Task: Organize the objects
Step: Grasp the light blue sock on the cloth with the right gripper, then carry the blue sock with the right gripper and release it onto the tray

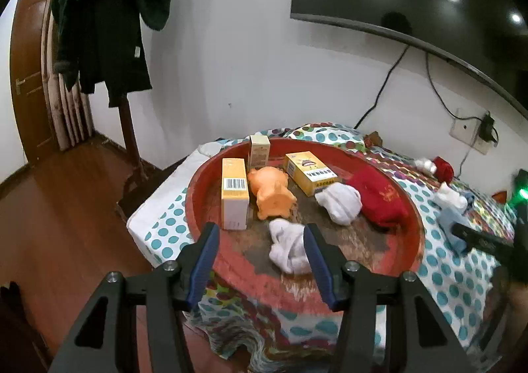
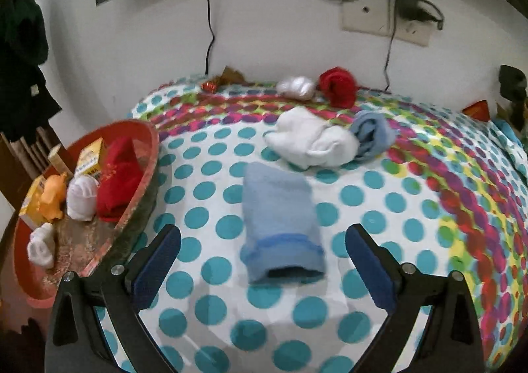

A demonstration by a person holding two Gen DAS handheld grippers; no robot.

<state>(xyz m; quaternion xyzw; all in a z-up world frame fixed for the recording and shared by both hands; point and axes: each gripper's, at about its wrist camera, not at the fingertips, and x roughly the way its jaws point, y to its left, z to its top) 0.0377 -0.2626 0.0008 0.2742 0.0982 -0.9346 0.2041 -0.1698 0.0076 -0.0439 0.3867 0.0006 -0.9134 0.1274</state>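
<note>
The right claw (image 2: 263,259) hangs with its jaws wide apart and empty over the light blue sock (image 2: 280,228), which lies flat on the dotted bedspread (image 2: 379,195), long axis running away from the claw, open cuff nearest. The left claw (image 1: 261,242), half spread and gripping nothing, hovers over the red tray (image 1: 409,208) beside a balled white sock (image 1: 288,246).

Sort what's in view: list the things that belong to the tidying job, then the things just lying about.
Job: red tray; boxes; orange toy; white sock; blue sock; red sock.

Lying about: dark coat; cables; wall socket; door.
</note>
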